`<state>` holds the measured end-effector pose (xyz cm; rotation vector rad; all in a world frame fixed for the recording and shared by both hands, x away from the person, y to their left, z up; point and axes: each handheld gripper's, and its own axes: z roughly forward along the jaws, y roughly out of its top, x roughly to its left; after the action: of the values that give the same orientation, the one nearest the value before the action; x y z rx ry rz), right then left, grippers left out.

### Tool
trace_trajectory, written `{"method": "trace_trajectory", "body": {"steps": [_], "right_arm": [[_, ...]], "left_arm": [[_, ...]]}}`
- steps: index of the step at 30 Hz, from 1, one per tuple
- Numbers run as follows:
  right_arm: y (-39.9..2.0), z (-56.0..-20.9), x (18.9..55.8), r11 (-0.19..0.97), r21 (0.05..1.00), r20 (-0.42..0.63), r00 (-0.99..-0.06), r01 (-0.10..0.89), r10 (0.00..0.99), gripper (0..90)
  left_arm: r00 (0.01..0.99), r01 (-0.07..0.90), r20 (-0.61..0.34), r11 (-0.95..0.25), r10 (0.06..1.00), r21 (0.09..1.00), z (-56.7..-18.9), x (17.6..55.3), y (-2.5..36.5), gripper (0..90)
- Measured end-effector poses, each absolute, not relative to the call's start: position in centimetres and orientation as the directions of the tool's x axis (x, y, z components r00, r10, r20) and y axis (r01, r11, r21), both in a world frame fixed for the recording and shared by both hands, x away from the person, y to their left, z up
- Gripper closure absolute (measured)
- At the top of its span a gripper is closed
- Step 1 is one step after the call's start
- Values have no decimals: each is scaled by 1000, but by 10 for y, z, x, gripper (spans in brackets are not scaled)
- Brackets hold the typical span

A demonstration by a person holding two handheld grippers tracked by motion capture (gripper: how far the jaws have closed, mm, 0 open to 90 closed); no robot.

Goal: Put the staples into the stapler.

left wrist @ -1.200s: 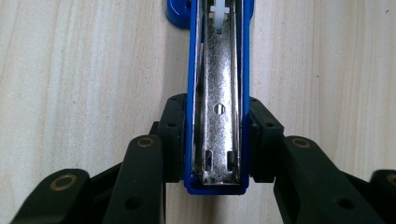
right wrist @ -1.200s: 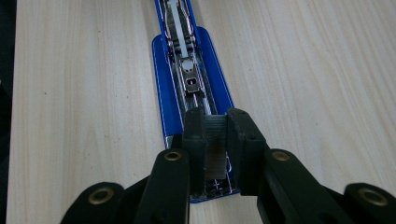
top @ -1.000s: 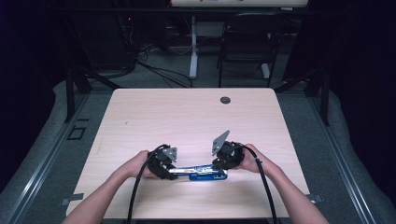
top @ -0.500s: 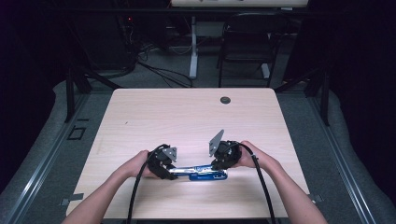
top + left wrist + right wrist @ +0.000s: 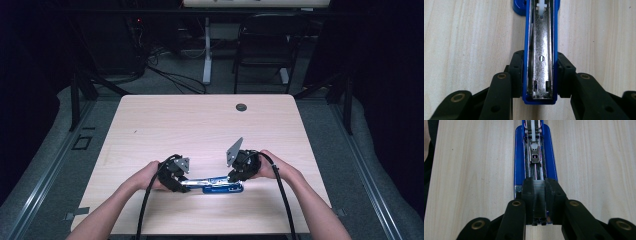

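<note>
A blue stapler (image 5: pixel 216 186) lies swung open and flat near the table's front edge. My left gripper (image 5: pixel 181 183) is shut on its blue lid (image 5: pixel 540 50), the pads (image 5: pixel 516 72) pressing both sides of the end with the chrome lining. My right gripper (image 5: pixel 235 177) is at the other end, shut on a grey ribbed strip of staples (image 5: pixel 539 195). The strip sits over the magazine channel of the blue stapler's base (image 5: pixel 519 157). A person's hands hold both grippers, and cables trail back toward the front edge.
The light wooden table (image 5: pixel 200 125) has a round black grommet (image 5: pixel 241 107) near its far edge. A dark chair (image 5: pixel 265 45) and floor cables lie beyond the table. Metal rails run along the floor on both sides.
The right gripper has tilted a little, its grey plate standing more upright. The left gripper and the stapler have stayed put.
</note>
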<state>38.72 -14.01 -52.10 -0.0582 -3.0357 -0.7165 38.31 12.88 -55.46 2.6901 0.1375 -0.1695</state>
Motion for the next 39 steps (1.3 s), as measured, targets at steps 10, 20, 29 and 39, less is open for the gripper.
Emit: {"method": "trace_trajectory", "body": {"steps": [10,20,29,39], "right_arm": [[-141,-521,388,895,443,38,-999,45,31,782],[-142,-521,388,904,424,37,-999,41,28,776],[-145,-522,389,904,426,50,-998,50,32,723],[-146,-517,394,877,454,64,-987,158,145,626]], "left_arm": [[988,123,-137,-900,71,419,-555,383,128,647],[988,125,-137,-898,73,421,-555,383,128,647],[988,125,-137,-898,73,422,-555,383,128,647],[988,124,-139,-898,71,421,-555,383,129,647]]}}
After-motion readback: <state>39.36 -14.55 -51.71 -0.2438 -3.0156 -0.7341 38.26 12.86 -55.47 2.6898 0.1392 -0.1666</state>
